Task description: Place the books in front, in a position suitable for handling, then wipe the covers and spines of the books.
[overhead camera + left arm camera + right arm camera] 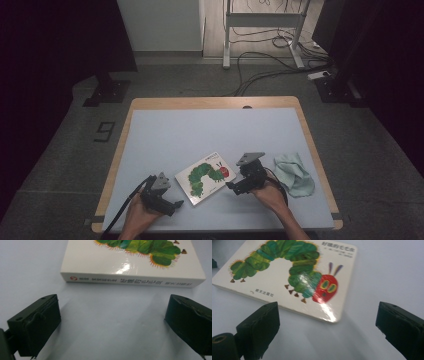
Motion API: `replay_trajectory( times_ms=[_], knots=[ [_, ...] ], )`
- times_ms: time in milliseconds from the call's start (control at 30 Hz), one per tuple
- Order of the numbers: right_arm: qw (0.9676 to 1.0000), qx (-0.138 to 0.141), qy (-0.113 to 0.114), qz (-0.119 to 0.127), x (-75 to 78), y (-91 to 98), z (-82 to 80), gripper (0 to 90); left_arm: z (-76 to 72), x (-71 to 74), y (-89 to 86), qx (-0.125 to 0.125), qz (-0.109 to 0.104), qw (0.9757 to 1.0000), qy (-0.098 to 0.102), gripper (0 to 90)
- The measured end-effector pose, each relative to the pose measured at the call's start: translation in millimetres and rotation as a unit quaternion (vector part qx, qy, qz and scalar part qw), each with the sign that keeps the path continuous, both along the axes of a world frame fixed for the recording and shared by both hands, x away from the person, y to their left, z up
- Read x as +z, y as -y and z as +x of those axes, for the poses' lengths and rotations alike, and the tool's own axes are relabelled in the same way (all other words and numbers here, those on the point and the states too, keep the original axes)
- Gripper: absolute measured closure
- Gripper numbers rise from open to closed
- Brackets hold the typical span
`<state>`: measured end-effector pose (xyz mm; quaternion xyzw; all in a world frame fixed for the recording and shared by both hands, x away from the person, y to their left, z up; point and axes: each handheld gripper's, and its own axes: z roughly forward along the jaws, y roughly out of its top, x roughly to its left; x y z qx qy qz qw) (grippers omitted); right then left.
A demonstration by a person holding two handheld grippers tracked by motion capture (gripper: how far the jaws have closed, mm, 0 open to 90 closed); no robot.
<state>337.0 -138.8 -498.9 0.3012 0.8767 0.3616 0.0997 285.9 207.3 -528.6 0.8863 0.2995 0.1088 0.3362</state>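
Two hand-held black tools flank a flat white board book with a green caterpillar on its cover, near the front edge of the pale blue surface.

Left tool (176, 204), nearest the front edge, sits just beside the white caterpillar board book (205, 177) at the book's left corner; in the left gripper view its jaws stand wide apart with bare surface (200, 135) between them, and the book's printed spine (130, 281) lies just ahead, not touched. Right tool (231, 186) rests close to the book's right side; in the right gripper view its jaws are also spread apart, the book's rounded corner (334, 317) lying between and just beyond them, with no contact visible. Closed and flat, the book lies skewed to the front edge, slightly right of the middle. A crumpled pale green cloth (295, 172) lies near the surface's right edge, apart from the right tool.
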Motion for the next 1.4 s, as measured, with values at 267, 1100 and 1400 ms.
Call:
replay_trajectory(
  times_ms=[267,1100,1400],
  knots=[
    [0.9994,-0.032,0.014,-0.007,14.3,34.1,-6.7,4.7,-1.2,0.0,-9.2,0.011,0.000,0.9999,0.000,0.0],
    [0.9833,-0.177,0.035,-0.023,24.7,137.7,-18.1,1.2,-1.8,-0.7,-9.0,0.012,-0.001,0.9999,0.002,0.0],
    [0.9749,-0.218,0.027,-0.035,17.1,165.8,-12.6,0.9,-1.7,-0.7,-9.0,0.011,-0.001,0.9999,0.002,0.0]
  ],
)
